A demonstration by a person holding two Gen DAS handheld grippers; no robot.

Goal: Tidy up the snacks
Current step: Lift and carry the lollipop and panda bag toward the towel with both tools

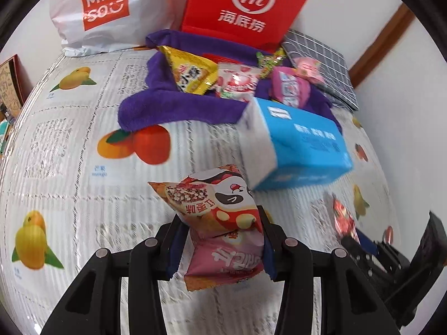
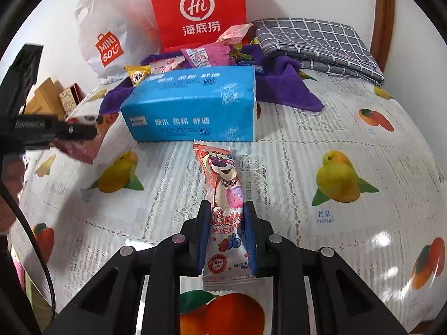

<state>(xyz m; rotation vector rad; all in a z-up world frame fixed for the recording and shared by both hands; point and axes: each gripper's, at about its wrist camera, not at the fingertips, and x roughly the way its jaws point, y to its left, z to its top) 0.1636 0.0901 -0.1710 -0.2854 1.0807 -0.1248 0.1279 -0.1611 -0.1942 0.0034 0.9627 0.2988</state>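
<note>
My left gripper (image 1: 220,217) is shut on a crumpled pink and red snack packet (image 1: 220,192) with a cartoon face, held above the tablecloth. My right gripper (image 2: 226,206) is shut on a long pink bear-print candy packet (image 2: 223,167), whose far end points at the blue tissue pack (image 2: 192,106). Behind the tissue pack lies a purple towel (image 1: 167,106) with several snack packets (image 1: 192,72) piled on it. In the right wrist view the left gripper (image 2: 78,132) shows at the left edge with its pink packet (image 2: 83,152). The right gripper (image 1: 360,248) sits at the lower right of the left wrist view.
A fruit-print tablecloth (image 2: 335,145) covers the table. At the back stand a red paper bag (image 1: 245,5) and a white shopping bag (image 1: 106,8) against the wall. A folded grey checked cloth (image 2: 321,42) lies at the back right. Cardboard boxes (image 2: 56,95) sit at the left.
</note>
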